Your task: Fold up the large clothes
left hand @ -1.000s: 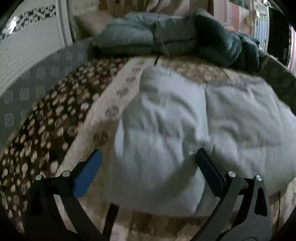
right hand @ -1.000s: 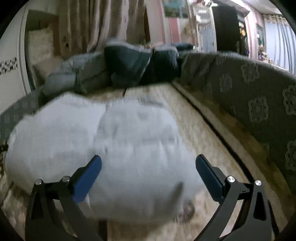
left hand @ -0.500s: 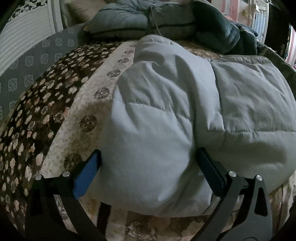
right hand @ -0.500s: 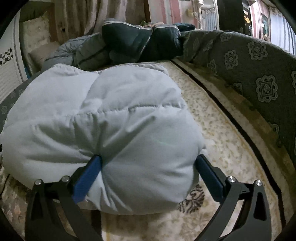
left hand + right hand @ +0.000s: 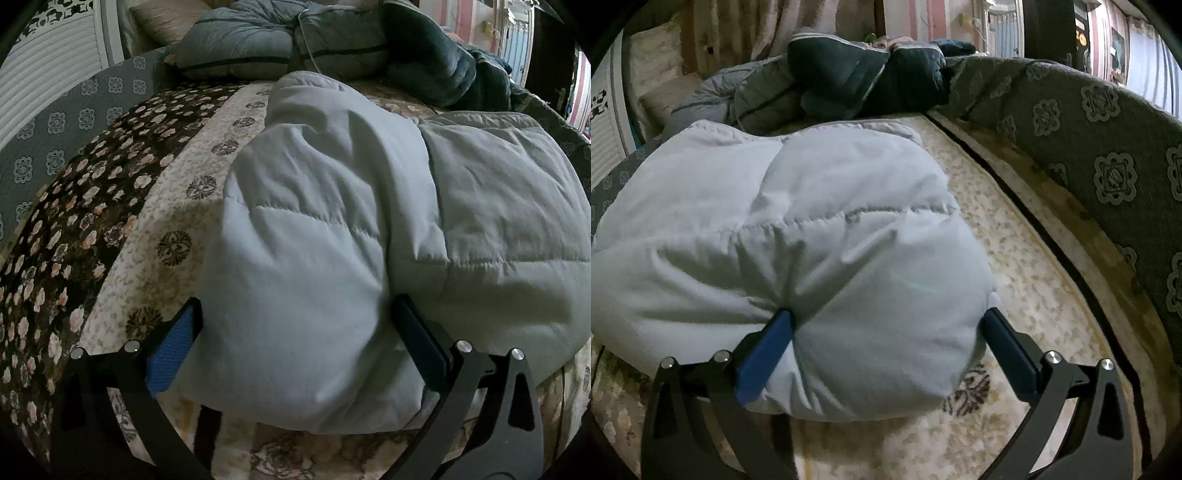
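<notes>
The pale blue-grey quilted puffer jacket (image 5: 325, 229) lies bundled on the bed with the floral patterned cover (image 5: 122, 206), toward its near edge. It looks already doubled over into a thick packet: two padded halves meet along a seam running away from the near edge, so the folding seems well advanced, with perhaps one more fold or a tidy-up left.

The left claw (image 5: 295, 336) is spread wide, its jaws straddling the near left lobe of the jacket, pads against the fabric but not squeezing it flat. The right claw (image 5: 886, 339) is likewise wide apart around the near right lobe; its left finger dents the padding, though whether it truly grips I cannot say for sure.

The left wrist view shows the dark flowered band along the bed's left edge and the white slatted panel (image 5: 48, 70). The right wrist view instead shows the grey-green upholstered side with medallions (image 5: 1100, 155) at the right edge. Both show darker quilted jackets (image 5: 849, 81) heaped at the far end.
</notes>
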The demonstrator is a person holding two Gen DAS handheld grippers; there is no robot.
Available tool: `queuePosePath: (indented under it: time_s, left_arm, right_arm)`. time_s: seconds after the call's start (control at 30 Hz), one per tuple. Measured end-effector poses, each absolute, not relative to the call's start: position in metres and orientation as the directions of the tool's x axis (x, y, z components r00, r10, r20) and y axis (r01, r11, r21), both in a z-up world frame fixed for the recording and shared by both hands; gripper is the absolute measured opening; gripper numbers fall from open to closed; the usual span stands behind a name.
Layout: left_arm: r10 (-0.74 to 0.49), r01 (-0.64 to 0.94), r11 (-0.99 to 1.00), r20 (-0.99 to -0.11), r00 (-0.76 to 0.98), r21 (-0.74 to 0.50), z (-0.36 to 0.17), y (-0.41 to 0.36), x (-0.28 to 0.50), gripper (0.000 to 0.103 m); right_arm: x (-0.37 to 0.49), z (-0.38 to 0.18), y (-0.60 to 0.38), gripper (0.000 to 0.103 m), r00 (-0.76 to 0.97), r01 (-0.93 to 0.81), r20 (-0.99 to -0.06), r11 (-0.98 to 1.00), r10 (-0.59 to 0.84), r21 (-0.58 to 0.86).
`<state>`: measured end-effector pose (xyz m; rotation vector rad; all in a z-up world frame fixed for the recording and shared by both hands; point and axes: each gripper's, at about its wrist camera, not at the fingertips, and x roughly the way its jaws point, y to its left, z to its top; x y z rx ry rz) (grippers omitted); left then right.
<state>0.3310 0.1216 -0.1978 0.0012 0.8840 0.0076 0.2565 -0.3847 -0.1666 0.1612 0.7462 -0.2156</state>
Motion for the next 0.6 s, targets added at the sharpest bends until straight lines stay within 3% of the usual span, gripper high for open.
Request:
queuePosePath:
  time_s: [0.13,0.27,0.43,0.6]
  left_arm:
    - [-0.006,-0.005,1.000,-0.772,0.635,-0.011,-0.198,0.125,0.330,0.100]
    - [-0.012,-0.002,1.000,-0.775,0.632,-0.017,-0.198,0.127,0.330,0.100]
    - [0.014,0.004,1.000,-0.767,0.641,0.022,-0.196,0.122,0.329,0.100]
    - [-0.006,0.011,1.000,-0.771,0.637,0.001,-0.196,0.128,0.328,0.100]
  right_arm:
    - [0.233,-0.151,-0.393,0.102,0.769,0.277,-0.615,0.958,-0.175,0.073]
    - [0.229,-0.160,-0.411,0.102,0.733,0.298,-0.658,0.951,-0.175,0.079]
    - [0.239,-0.158,-0.415,0.101,0.754,0.265,-0.643,0.958,-0.136,0.108]
    - [0.263,-0.179,-0.422,0.102,0.707,0.216,-0.707,0.954,-0.008,0.206]
